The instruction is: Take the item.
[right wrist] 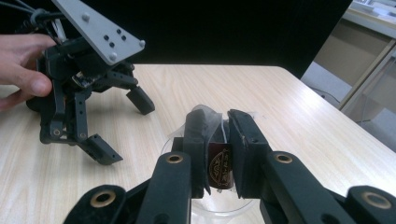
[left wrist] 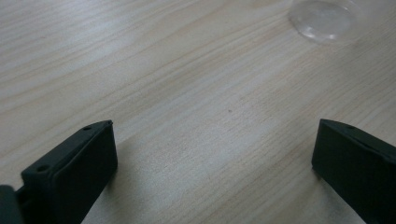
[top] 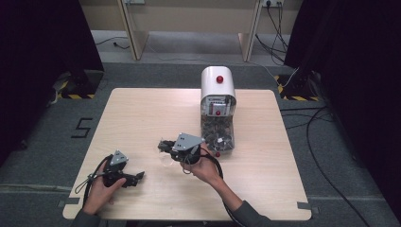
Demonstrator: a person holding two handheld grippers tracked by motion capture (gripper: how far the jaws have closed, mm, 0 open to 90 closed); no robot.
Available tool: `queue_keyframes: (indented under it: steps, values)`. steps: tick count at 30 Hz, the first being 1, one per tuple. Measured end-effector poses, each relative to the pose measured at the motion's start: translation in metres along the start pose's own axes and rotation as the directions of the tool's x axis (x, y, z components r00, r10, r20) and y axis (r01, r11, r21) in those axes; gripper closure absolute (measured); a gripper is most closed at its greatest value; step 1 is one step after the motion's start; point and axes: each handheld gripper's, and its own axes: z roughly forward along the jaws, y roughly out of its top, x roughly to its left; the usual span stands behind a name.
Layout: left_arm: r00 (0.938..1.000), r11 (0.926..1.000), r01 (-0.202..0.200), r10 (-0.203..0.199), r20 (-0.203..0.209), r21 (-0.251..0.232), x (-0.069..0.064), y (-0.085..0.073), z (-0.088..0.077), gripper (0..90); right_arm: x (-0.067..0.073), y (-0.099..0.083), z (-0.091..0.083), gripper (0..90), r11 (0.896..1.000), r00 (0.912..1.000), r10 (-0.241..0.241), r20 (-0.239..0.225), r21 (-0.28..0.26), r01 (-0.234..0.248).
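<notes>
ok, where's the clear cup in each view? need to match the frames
High view: clear cup on the table, in the picture just below the tips of the right gripper.
Left gripper view: top right corner, ahead of the open jaws.
Right gripper view: bottom centre, its rim under the jaws, which are shut on a wrapped sweet.
Shared landmark: the left gripper, also at the left of the right gripper view.

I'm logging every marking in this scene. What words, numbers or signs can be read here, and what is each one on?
"5": black mark on the grey floor left of the table.
Gold round emblem with lettering on the dark red wrapped piece clamped in the right gripper: too small and blurred to read.
Label on the front of the white dispenser: too small to read.
Nothing else carries readable text.
</notes>
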Motion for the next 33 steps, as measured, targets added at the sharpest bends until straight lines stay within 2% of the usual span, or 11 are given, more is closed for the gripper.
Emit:
queue_keyframes:
  steps: [19, 27, 33]
  values:
    - [1.0000, 1.0000, 0.000, 0.000, 0.001, 0.000, 0.000, 0.000, 0.000, 0.0, 0.003, -0.011, 0.015, 77.8, 0.999, 0.9998, 0.000, -0.018, 0.035, 0.001]
    - [1.0000, 1.0000, 0.000, 0.000, 0.001, 0.001, 0.000, 0.000, 0.000, 0.0, 0.003, -0.016, 0.019, 72.4, 0.998, 0.9996, 0.029, -0.007, 0.049, -0.028]
    - [1.0000, 1.0000, 0.000, 0.000, 0.000, 0.000, 0.000, 0.000, 0.000, 0.0, 0.002, -0.015, 0.019, 70.0, 0.999, 0.9998, 0.020, -0.009, 0.038, -0.020]
